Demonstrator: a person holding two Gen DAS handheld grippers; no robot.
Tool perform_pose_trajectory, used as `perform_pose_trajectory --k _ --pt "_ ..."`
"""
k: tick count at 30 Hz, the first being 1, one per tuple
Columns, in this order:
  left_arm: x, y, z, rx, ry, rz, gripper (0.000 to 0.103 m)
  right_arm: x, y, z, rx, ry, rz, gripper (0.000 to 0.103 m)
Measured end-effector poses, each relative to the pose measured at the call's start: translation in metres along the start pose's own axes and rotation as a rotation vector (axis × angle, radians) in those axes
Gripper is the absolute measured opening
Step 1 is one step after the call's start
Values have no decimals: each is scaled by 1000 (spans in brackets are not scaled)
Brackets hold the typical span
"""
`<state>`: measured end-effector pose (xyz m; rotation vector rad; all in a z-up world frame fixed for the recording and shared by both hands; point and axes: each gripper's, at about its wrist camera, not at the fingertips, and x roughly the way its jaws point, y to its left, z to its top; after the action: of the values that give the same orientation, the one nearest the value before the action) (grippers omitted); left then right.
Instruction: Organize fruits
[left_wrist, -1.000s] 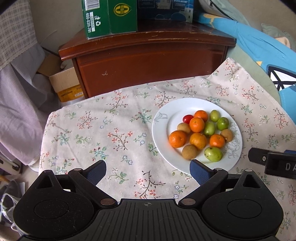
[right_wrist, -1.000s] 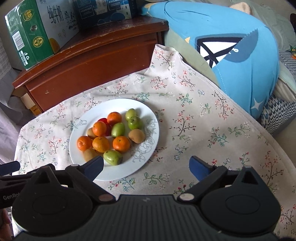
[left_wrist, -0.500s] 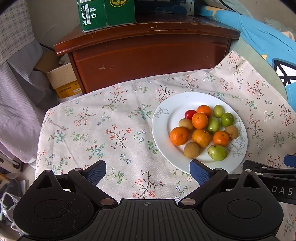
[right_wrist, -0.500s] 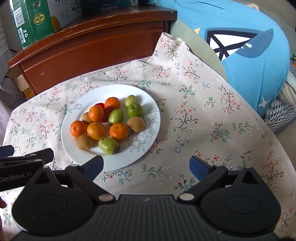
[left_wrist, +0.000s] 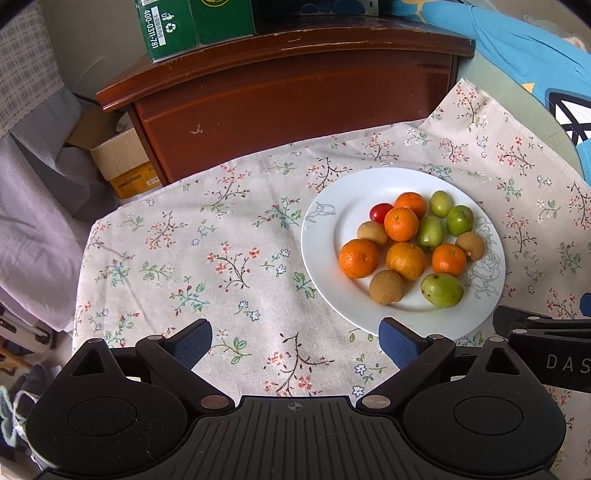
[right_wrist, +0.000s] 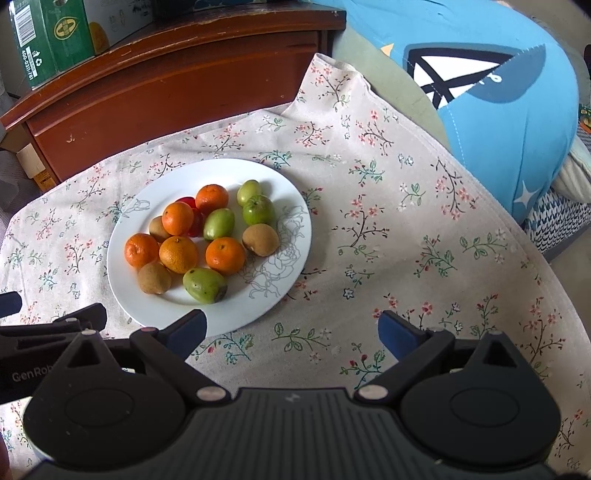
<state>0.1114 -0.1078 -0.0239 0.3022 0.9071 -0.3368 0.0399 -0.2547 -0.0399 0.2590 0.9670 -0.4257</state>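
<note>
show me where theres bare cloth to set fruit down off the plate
Bare floral tablecloth lies between the white plate and the cloth's left edge, and right of the plate toward the blue cushion. The plate's fruit cluster is crowded.

Setting: you are in a lived-in home. Evidence: floral tablecloth (left_wrist: 207, 258), worn wooden cabinet (left_wrist: 288, 92), blue plush cushion (right_wrist: 498, 74), cardboard boxes (left_wrist: 122, 162), hanging clothes (left_wrist: 33, 166).

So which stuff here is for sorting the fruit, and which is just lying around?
For the job:
- white plate
- oranges
- green fruits
- brown fruits
- red tomato
- left gripper, open
- right gripper, open

Just lying about:
- green carton
- wooden cabinet
- cardboard box
- blue cushion
</note>
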Motion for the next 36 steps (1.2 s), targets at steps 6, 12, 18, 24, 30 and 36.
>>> perform_pose_trajectory --k 6,12,18,24,30,36 --pt "3 1 0 -6 7 7 98 3 1 -1 -5 2 3 99" --pt "4 2 0 -4 11 15 98 4 4 -1 -30 -8 -9 99" --pt "4 3 -2 -7 12 15 98 3 4 -1 -37 -12 -6 99" --pt "3 4 -2 -4 14 25 98 2 6 -1 -49 -20 -7 99" --pt "1 4 -3 3 9 41 98 1 8 -2 -59 -28 -5 99" --pt "-4 9 -7 -3 6 44 98 -5 13 -5 -90 -45 -5 99"
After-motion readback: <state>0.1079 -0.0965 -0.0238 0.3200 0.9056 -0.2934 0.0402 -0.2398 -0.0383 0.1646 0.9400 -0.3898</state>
